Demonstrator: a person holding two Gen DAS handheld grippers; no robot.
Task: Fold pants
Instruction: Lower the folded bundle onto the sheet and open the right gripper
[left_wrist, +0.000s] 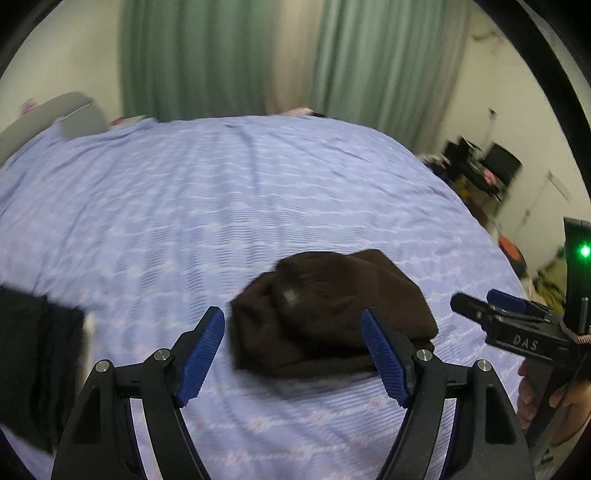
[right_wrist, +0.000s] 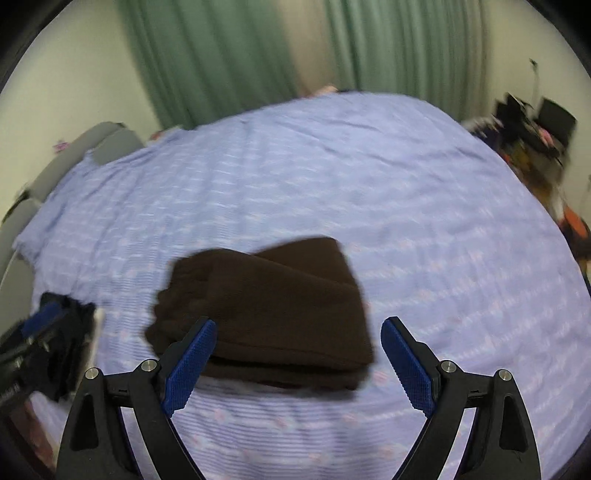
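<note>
Both tools, left tool (left_wrist: 293, 354) and right tool (right_wrist: 298, 360), gape empty above folded pants (right_wrist: 266, 314)

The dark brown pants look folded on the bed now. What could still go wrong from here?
1. The dark brown fleece pants lie in a loose bundle; its upper layers sit askew and could slide apart.
2. Both tongs, left and right, hang open close over it; a blue pad could snag the fabric.
3. The lilac patterned bedsheet is soft, so pressing may wrinkle the fold.
</note>
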